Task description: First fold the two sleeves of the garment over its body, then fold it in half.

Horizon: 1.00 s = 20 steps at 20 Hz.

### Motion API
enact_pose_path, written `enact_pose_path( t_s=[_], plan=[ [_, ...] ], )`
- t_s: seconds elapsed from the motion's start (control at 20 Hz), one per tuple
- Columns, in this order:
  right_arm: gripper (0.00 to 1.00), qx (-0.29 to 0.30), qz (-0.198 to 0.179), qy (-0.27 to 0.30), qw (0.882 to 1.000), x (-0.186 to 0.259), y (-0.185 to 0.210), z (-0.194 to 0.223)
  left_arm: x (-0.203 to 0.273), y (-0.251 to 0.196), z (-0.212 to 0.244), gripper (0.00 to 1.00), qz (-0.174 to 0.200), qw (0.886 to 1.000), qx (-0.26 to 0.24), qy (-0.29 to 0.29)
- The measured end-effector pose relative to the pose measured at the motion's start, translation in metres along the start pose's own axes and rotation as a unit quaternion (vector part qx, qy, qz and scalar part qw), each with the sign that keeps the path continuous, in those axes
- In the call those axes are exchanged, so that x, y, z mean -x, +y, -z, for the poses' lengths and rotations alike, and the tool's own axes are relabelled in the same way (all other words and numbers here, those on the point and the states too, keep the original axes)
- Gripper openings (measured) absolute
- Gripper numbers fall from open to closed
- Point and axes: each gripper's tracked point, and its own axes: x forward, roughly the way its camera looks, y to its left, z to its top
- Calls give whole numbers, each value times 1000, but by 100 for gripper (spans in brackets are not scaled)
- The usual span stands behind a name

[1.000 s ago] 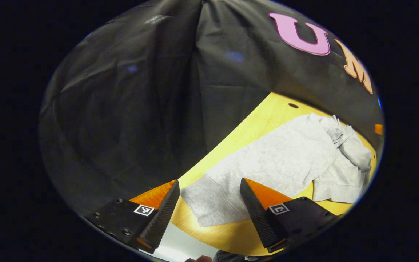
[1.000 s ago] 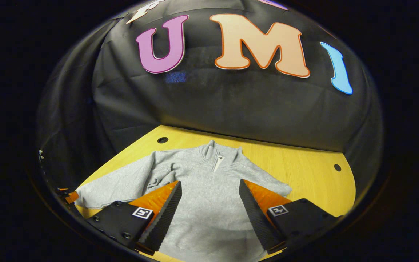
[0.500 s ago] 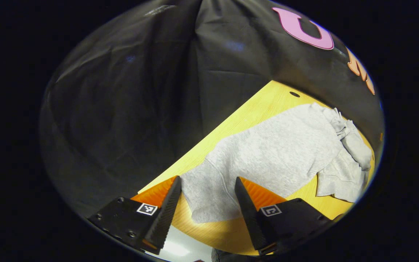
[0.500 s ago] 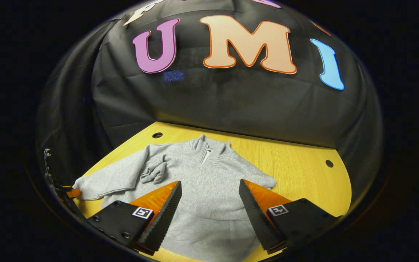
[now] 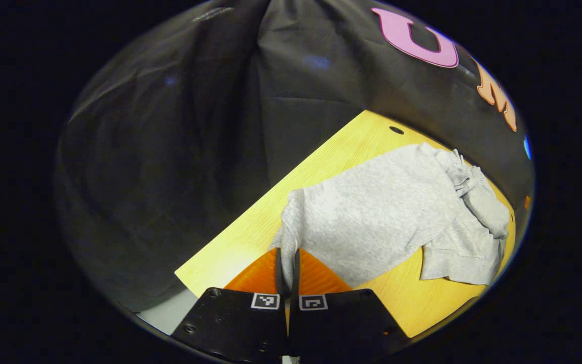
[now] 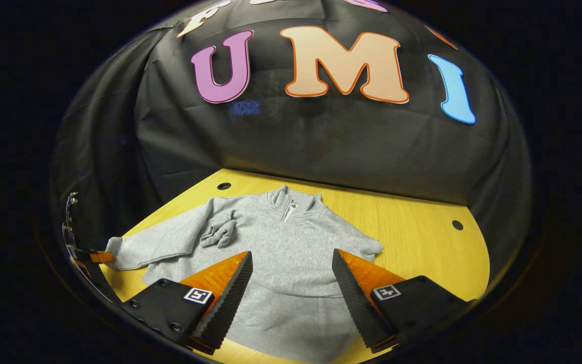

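Observation:
A grey sweatshirt [image 6: 291, 253] lies face up on the yellow table [image 6: 422, 242], collar toward the back wall. One sleeve is folded across the chest, its cuff [image 6: 219, 234] bunched up. The other sleeve [image 5: 372, 212] stretches out sideways toward the table's left edge. My left gripper [image 5: 287, 273] is shut on the end of that sleeve [image 5: 291, 227], which rises off the table into the fingers. From the right gripper view the same left gripper [image 6: 96, 257] sits at the sleeve's cuff. My right gripper [image 6: 291, 298] hovers open above the sweatshirt's lower body with nothing between its fingers.
The black cloth wall [image 6: 321, 146] closes the table at the back and left. Small round holes [image 6: 224, 186] [image 6: 456, 225] mark the tabletop corners. Bare wood shows to the right of the sweatshirt. The table's near left corner [image 5: 182, 275] lies close to my left gripper.
My left gripper has come forward over the sleeve's end and gone from open to shut on it, and the cloth now lifts there. The right gripper has barely moved.

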Motion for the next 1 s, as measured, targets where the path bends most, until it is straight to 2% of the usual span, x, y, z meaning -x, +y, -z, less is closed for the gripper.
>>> enact_pose_path(
  t_s=[0.25,0.55,1.0],
  plan=[
    [97,-6,17,-6,1000,20,-22,6,6,-23,-63,0,14,998,8,-55],
    [99,-32,43,-13,998,42,-56,13,15,-63,-122,0,47,994,5,-100],
    [99,-72,96,-10,993,85,-118,44,11,-163,-157,0,111,986,-51,-110]
  ],
)
